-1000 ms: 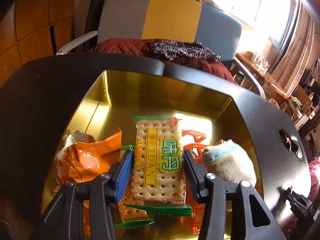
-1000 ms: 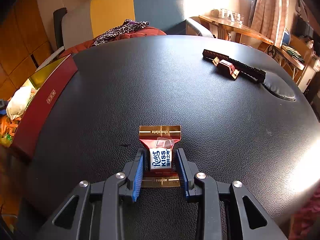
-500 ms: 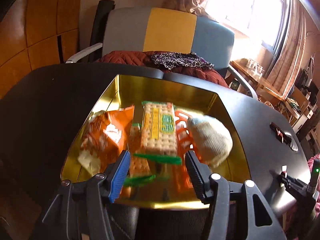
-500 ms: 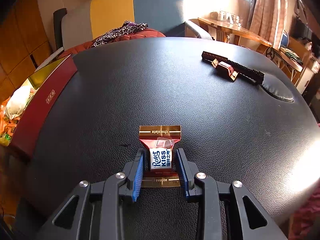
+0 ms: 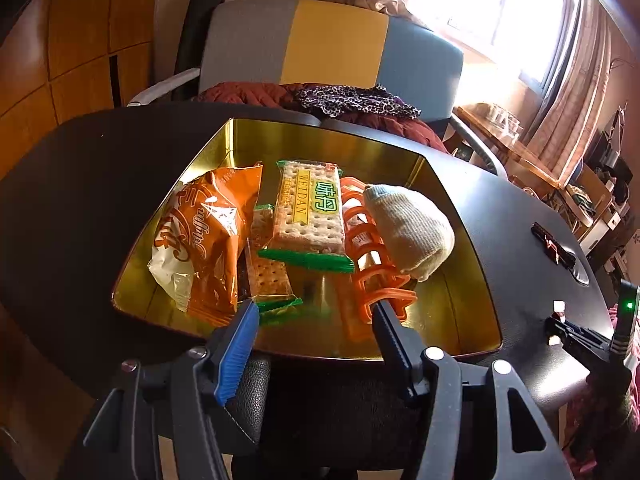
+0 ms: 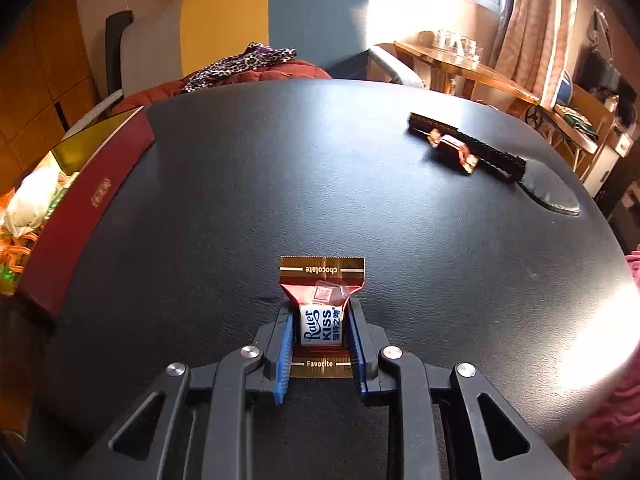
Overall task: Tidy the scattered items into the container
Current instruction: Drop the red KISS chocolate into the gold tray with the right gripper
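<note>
Two items left out: a wrapped chocolate (image 6: 321,320) near the front edge of the black tabletop (image 6: 320,184), and a second wrapped chocolate (image 6: 451,149) far right, lying against a dark comb-like strip (image 6: 472,148).
Chocolate in hand: the "Kiss" piece sits between the blue-padded fingers (image 6: 285,344) of the right gripper (image 6: 320,344), which are narrowed onto its sides; whether it has left the tabletop I cannot tell.
Container: a tin with a gold lining (image 5: 456,272) and red outer wall (image 6: 92,196), standing at the far left of the tabletop as the right wrist view shows it.
Already inside: an orange snack bag (image 5: 204,236) on the left, a Weidan cracker pack (image 5: 310,216) lying over a second cracker pack (image 5: 268,272) in the middle, an orange plastic clip (image 5: 368,256) and a rolled sock (image 5: 412,232) on the right.
Left gripper: (image 5: 316,336) held just short of the tin's near rim, fingers wide apart with nothing between them.
Step in hand: most likely the pick-up of the near chocolate.
Next move: probably a lift and a carry leftward over the red wall, releasing above a bare patch of gold floor near the front; the light, slippery wrapper calls for a steady squeeze.
</note>
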`<control>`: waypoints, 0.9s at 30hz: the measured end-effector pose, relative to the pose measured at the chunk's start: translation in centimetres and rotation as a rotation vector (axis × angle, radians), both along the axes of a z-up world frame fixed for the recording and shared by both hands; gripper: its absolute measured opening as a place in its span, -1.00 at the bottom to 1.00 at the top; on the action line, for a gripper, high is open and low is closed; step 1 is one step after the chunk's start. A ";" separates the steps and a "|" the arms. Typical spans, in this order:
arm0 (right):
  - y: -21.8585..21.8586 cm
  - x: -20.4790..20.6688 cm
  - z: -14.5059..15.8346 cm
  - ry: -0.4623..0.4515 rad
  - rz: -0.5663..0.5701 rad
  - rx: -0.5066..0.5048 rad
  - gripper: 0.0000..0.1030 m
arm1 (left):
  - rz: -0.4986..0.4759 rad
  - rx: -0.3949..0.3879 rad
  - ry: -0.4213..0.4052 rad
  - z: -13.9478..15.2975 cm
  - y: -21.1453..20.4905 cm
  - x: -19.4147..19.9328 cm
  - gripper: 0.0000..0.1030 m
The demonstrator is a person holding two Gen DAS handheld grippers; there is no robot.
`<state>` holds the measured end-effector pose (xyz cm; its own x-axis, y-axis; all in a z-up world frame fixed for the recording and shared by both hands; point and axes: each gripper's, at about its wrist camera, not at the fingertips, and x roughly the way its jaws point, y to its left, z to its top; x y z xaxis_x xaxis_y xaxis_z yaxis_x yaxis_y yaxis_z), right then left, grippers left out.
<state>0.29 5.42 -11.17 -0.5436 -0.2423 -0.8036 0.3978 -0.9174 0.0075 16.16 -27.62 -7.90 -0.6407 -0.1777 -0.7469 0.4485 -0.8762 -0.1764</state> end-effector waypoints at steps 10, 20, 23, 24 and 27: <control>-10.4 1.5 5.1 0.059 0.262 -0.066 -0.52 | -0.002 0.002 0.020 0.7 0.0 1.1 0.18; -22.7 2.7 9.6 0.095 0.491 -0.170 -0.52 | 0.041 0.028 0.035 0.6 -1.4 2.8 0.19; -25.4 2.8 9.1 0.052 0.526 -0.182 -0.52 | 0.050 0.037 0.039 0.5 -1.8 3.1 0.19; -26.0 2.8 8.8 0.045 0.531 -0.179 -0.52 | 0.052 0.041 0.039 0.4 -1.9 3.2 0.19; -27.6 2.8 7.9 0.024 0.546 -0.168 -0.50 | 0.057 0.050 0.038 0.3 -2.2 3.3 0.19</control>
<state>3.11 -22.15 -3.31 -0.3217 -0.6164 -0.7188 0.8156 -0.5659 0.1203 19.51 -29.77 -7.63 -0.6585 -0.1780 -0.7312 0.4895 -0.8393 -0.2365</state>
